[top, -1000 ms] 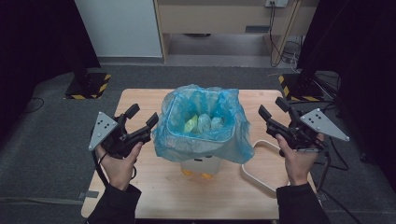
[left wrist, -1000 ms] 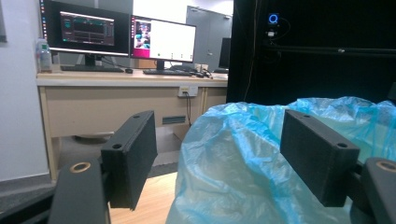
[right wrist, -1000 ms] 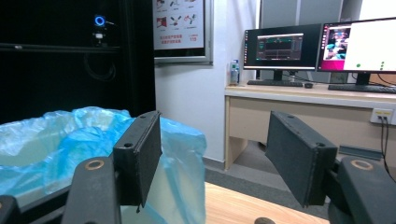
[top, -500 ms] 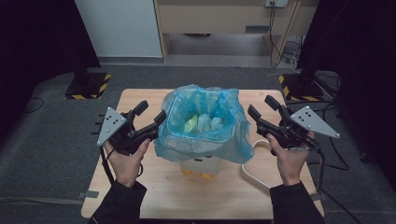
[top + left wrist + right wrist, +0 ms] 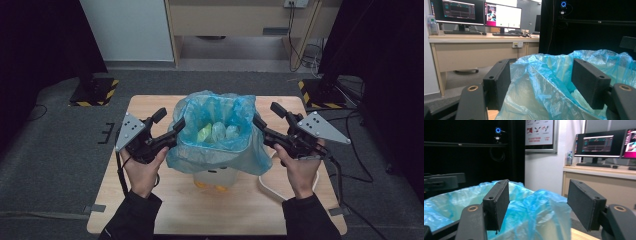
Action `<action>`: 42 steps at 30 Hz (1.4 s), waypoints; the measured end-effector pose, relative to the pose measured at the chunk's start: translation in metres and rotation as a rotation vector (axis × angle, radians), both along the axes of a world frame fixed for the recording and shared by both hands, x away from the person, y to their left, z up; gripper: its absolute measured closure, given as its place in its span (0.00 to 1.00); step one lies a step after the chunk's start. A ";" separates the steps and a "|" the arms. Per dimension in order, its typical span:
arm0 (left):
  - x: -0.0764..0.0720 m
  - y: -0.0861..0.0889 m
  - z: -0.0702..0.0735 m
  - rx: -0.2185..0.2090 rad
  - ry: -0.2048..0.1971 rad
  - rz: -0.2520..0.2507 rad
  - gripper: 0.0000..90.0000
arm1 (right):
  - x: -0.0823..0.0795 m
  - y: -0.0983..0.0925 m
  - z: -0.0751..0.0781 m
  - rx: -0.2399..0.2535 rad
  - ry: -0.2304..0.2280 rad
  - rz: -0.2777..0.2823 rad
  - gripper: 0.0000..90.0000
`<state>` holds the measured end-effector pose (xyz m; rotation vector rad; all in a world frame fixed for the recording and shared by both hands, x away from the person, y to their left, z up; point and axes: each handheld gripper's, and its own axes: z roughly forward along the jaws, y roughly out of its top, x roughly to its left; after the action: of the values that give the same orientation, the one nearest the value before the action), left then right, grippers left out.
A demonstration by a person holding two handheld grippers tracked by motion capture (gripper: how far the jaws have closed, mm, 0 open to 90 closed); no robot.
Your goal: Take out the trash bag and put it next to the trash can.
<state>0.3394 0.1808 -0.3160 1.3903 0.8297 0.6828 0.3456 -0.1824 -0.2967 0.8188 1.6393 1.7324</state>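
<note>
Closed in from both sides since a second ago: left gripper (image 5: 170, 131) and right gripper (image 5: 264, 125), jaws apart, straddling opposite rims of the crinkled blue plastic bag (image 5: 215, 131) lining the white bin mid-table (image 5: 150, 200). Nothing pinched yet; ready for gripping.

High view overhead, gripper views close, sharing bag (image 5: 215, 135)

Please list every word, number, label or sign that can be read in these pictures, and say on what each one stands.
No text can be read.
Poster: print too blurred.
Monitors: screen content too small.
Bottle: label blurred.
Blue bag and left gripper, right gripper: no print visible.
</note>
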 end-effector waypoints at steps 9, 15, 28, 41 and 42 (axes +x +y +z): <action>0.004 -0.007 -0.005 0.026 0.028 0.005 0.41 | 0.003 0.011 -0.008 -0.049 0.027 0.039 0.42; 0.005 -0.010 -0.005 0.024 0.042 0.000 0.48 | 0.007 0.016 -0.012 -0.062 0.046 0.068 0.51; 0.003 -0.019 -0.004 0.031 0.049 -0.021 0.73 | 0.009 0.019 -0.015 -0.099 0.070 0.068 0.78; -0.004 -0.020 0.002 0.021 0.051 0.017 0.85 | 0.008 0.020 -0.016 -0.137 0.028 0.029 0.99; -0.004 -0.020 0.002 0.022 0.045 0.026 0.87 | 0.008 0.020 -0.016 -0.137 0.029 0.031 0.99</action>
<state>0.3350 0.1611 -0.3138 1.4214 0.8794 0.6847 0.3536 -0.1622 -0.3128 0.7609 1.7765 1.6154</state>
